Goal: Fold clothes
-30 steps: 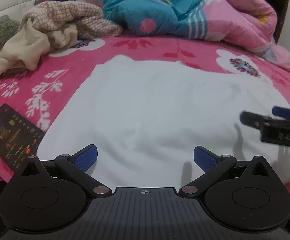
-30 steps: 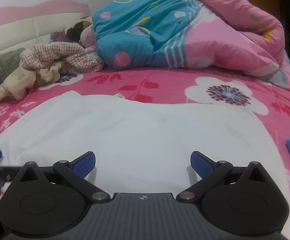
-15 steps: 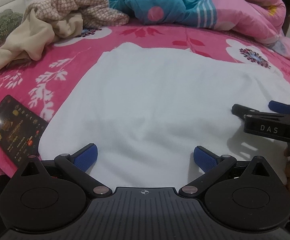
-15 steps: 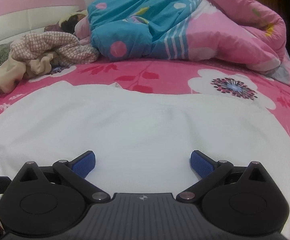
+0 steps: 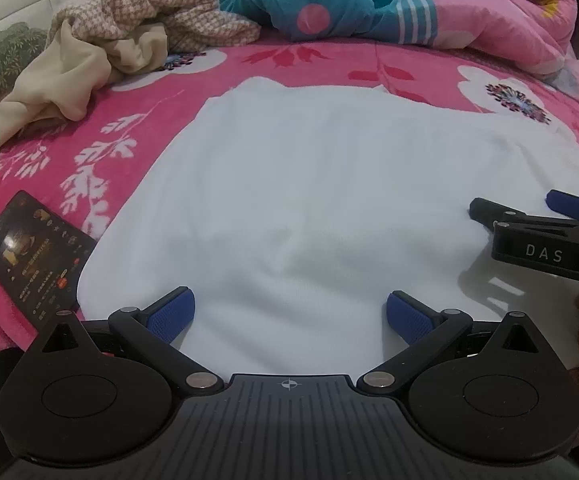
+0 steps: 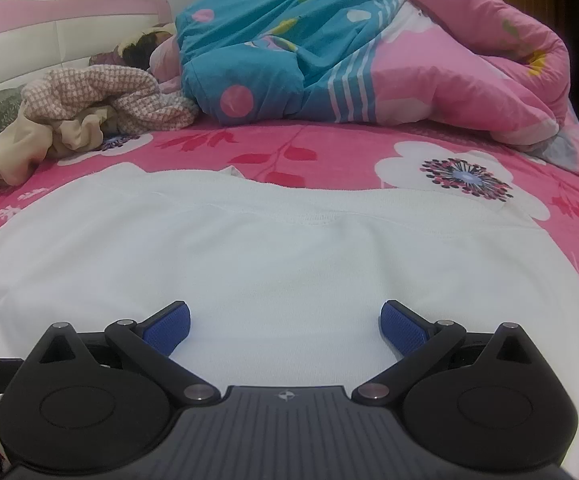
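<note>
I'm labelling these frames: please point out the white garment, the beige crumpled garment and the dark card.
White garment spread flat [image 5: 309, 200]: left wrist view, its middle.
Beige crumpled garment [image 5: 65, 80]: left wrist view, its loose fold.
Dark rectangular printed card [image 5: 35, 254]: left wrist view, its face.

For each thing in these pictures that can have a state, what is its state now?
white garment: spread flat on the bed, not folded
left gripper: open, empty, above the garment's near edge
right gripper: open, empty, above the garment
beige clothes pile: crumpled, unfolded
quilt: bunched up at the bed's far side
dark card: lying flat beside the garment
</note>
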Demonstrator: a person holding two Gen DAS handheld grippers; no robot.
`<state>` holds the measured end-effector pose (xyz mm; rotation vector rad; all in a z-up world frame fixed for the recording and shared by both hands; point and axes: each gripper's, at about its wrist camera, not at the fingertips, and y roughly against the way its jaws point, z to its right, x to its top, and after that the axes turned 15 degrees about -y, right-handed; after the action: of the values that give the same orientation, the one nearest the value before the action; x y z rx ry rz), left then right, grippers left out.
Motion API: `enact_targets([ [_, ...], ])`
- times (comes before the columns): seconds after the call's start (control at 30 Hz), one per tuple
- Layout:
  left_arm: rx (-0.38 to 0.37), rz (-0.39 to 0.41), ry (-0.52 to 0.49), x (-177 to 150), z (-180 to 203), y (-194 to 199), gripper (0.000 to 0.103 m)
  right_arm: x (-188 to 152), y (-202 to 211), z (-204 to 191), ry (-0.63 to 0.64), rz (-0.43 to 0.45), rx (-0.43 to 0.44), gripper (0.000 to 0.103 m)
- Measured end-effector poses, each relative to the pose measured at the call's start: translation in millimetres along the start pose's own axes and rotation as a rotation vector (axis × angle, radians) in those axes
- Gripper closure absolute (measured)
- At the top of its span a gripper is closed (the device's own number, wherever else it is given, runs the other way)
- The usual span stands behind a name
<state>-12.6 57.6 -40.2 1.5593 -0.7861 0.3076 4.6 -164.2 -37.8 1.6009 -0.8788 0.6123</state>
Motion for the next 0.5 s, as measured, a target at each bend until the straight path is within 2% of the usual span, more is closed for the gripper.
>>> enact_targets([
  [0.5,0.015,-0.003,-0.013,-0.6,3.4,-1.9,0.000,-1.4,0.8,1.3,-0.003,0.007,0.009,0.000],
])
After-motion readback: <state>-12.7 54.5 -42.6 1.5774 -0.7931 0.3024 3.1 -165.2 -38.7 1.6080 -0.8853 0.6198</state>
